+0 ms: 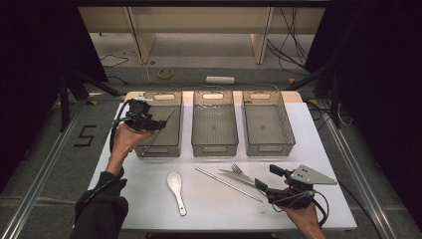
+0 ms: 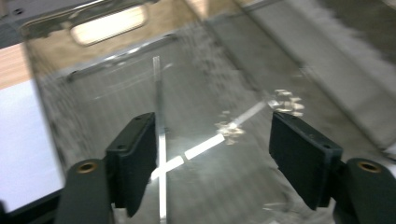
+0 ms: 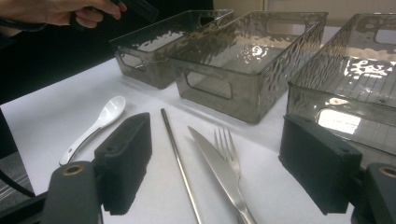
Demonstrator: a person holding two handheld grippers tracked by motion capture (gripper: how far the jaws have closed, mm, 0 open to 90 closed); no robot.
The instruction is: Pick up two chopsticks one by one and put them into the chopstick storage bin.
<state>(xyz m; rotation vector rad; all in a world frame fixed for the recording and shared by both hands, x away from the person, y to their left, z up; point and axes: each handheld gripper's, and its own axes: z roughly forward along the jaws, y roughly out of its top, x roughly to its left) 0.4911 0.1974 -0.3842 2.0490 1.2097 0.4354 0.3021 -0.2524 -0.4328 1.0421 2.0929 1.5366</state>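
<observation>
Chopstick [image 2: 160, 154] — thin, shiny metal — lies in the left bin [image 1: 160, 144]; both grippers' jaws wide, empty.

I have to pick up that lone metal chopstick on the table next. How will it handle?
The chopstick looks thin, straight and metallic, so probably stiff but slippery between the pads. Lying flat on the smooth white table, it may roll or skid when nudged. It lies close beside the knife, so a grab could bump that.

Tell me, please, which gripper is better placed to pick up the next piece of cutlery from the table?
Probably the right gripper: its open jaws sit beside the knife, fork and metal chopstick. The left gripper hangs open over the left bin, away from the cutlery.
</observation>
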